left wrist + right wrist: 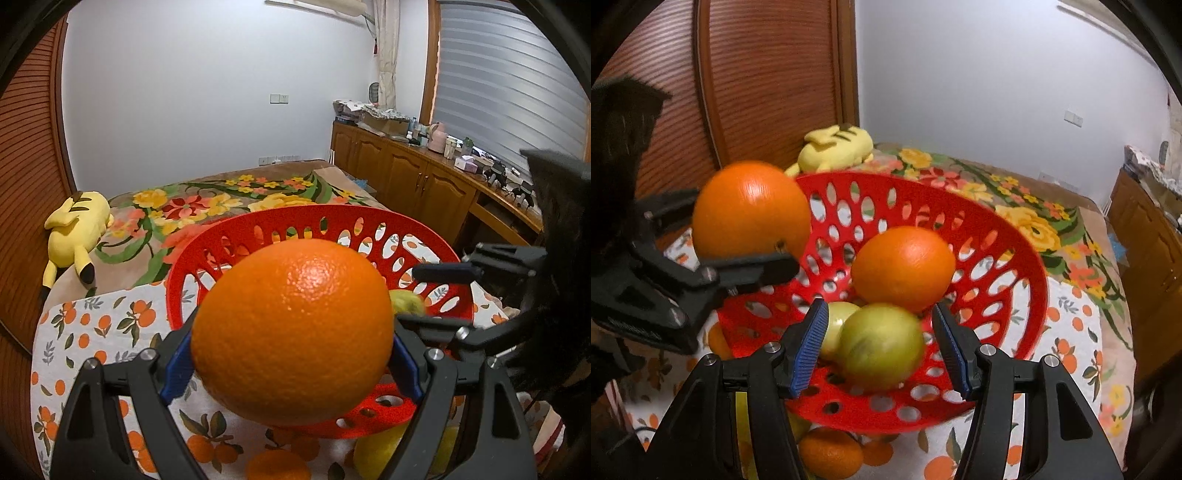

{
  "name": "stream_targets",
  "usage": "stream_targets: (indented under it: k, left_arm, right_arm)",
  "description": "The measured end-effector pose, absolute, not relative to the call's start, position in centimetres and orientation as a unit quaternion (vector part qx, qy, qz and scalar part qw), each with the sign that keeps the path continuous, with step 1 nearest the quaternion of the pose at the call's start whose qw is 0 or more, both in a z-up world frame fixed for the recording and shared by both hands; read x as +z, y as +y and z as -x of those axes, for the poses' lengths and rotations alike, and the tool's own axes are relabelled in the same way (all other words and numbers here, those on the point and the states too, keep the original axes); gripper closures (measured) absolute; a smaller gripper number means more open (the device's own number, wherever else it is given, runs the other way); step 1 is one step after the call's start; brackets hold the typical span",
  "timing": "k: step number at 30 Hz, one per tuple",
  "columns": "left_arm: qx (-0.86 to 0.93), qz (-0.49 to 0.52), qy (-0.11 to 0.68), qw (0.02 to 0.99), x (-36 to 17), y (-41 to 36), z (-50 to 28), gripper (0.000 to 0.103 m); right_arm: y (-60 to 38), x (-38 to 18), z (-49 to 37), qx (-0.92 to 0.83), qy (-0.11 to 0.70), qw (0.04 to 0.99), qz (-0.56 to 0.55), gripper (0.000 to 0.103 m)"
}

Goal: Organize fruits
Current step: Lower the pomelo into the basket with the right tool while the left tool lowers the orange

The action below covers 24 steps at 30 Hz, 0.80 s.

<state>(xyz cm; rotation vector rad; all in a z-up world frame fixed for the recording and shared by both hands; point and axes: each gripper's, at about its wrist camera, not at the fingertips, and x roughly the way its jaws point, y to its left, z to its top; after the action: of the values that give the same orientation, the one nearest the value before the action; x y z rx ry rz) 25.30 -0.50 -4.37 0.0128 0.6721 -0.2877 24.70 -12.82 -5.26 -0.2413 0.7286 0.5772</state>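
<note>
My left gripper [291, 350] is shut on a large orange [291, 332] and holds it at the near rim of the red perforated basket [295, 218]. In the right wrist view the same orange [750, 210] sits in the left gripper [753, 236] at the basket's left rim [1015, 236]. My right gripper [881, 343] is open over the basket, its blue pads either side of a yellow-green lemon [882, 345] that lies blurred in the basket. A second lemon [838, 325] and another orange [903, 267] lie in the basket.
The basket stands on an orange-print cloth [92, 332] on a table. A small tangerine [831, 452] and a yellow fruit [373, 454] lie on the cloth below the basket's near edge. Behind are a floral bed [221, 199], a yellow plush toy [74, 229] and wooden cabinets [406, 173].
</note>
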Motion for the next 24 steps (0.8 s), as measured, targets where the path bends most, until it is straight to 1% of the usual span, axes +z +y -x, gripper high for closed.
stream_targets:
  k: [11,20,24]
  left_arm:
    - [-0.135,-0.027,0.34,0.93,-5.2,-1.3,-25.8,0.016]
    - [-0.122,-0.061,0.355,0.925,-5.9,-2.9,-26.4,0.016]
    - [-0.116,-0.061,0.359,0.924,-5.9,-3.0,-26.6,0.016]
  right_arm:
    - [-14.6,-3.0,-23.7,0.267,0.324,0.902,0.097,0.044]
    - [-15.1,-2.4,-22.7,0.267,0.317,0.906,0.093,0.044]
    - [-15.3,-2.2,-22.3,0.267,0.315,0.907,0.088,0.042]
